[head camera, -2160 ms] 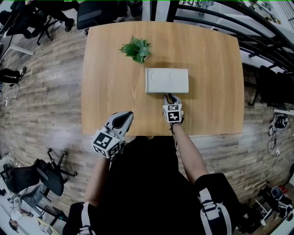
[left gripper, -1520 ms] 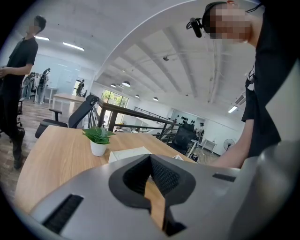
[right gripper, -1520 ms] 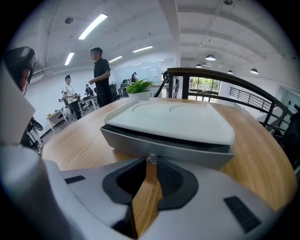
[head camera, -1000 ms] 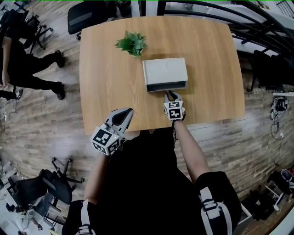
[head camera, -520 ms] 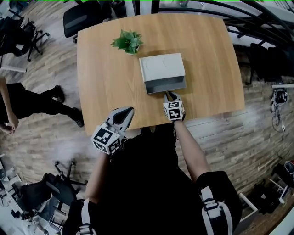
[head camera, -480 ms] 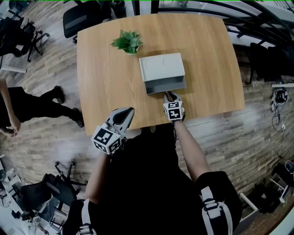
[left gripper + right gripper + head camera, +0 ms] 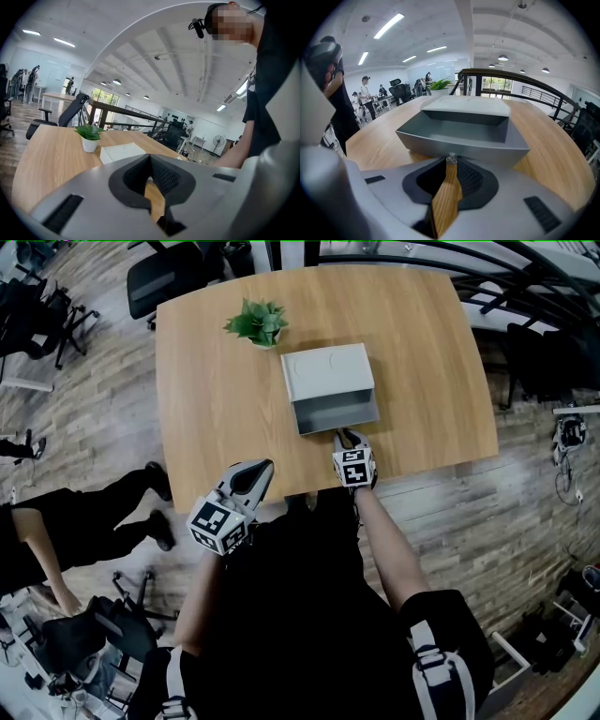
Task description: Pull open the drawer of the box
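Observation:
The grey box [image 7: 326, 369] stands mid-table, and its drawer [image 7: 336, 414] is pulled out toward me, showing an empty inside. My right gripper [image 7: 344, 436] sits at the drawer's front wall, shut on the small knob [image 7: 451, 159] at its middle. In the right gripper view the drawer [image 7: 459, 135] fills the middle, with the box top [image 7: 466, 105] behind it. My left gripper [image 7: 262, 469] hangs over the table's near edge, shut and empty. From the left gripper view the box [image 7: 121, 152] lies ahead of the left gripper [image 7: 150, 161].
A small potted plant [image 7: 255, 322] stands on the wooden table [image 7: 211, 409] behind and left of the box. A person [image 7: 56, 521] walks on the floor to the left. Office chairs [image 7: 173, 277] stand beyond the far edge, and a dark railing [image 7: 487, 268] runs at the right.
The drawer has slid out of the box toward me, from shut to well open, with the right gripper holding its knob. A person has walked past on the left.

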`<state>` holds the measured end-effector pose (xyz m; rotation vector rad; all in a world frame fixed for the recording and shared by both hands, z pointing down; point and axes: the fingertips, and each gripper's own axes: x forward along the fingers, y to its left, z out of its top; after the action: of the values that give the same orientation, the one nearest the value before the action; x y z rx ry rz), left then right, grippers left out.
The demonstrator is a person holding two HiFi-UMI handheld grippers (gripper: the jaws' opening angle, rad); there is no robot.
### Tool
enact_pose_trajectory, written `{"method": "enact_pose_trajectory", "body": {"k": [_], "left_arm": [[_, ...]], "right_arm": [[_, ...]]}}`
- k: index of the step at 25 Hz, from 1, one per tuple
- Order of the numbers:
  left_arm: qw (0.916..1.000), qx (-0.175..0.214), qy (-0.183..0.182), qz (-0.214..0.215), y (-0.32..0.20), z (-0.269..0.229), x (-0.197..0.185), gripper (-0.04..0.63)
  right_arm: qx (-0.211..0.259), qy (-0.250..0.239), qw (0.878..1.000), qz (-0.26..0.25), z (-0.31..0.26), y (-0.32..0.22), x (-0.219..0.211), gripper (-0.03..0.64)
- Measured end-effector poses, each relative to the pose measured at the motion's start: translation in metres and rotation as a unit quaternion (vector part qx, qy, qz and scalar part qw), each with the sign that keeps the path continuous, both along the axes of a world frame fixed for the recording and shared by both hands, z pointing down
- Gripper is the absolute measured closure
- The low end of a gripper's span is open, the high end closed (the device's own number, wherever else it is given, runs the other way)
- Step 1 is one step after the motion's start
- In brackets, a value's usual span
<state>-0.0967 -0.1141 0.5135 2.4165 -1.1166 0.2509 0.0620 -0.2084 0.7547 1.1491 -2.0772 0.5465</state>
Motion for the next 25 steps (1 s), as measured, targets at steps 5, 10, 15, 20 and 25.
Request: {"method": "enact_pose_trajectory", "body": {"k": [5,10,15,20,25], "left_arm": [[1.0,0.002,0.0,0.003,0.005,0.001,0.002,0.574],[1.0,0.002,0.001,0.004,0.009,0.001,0.004,0.574],[1.0,0.002,0.001,0.004,0.015,0.0,0.003,0.574],[1.0,-0.003,0.003,-0.001,0.022,0.002,0.002,0.574],[1.0,0.002,0.007,-0.003,0.027,-0.001,0.0,0.574]], "right_arm": [[-0.009,-0.001,1.0,0.006,0.003,0.009,0.002,0.534],[-0.005,-0.004,1.0,0.008,0.005,0.014,0.005,0.534],[-0.014,-0.006,1.0,0.018,0.006,0.023,0.011,0.534],[-0.015,-0.009,1.0,0.016,0.007,0.032,0.01,0.548],[-0.028,-0.008,0.999,0.029,0.012,0.052,0.02,0.551]]}}
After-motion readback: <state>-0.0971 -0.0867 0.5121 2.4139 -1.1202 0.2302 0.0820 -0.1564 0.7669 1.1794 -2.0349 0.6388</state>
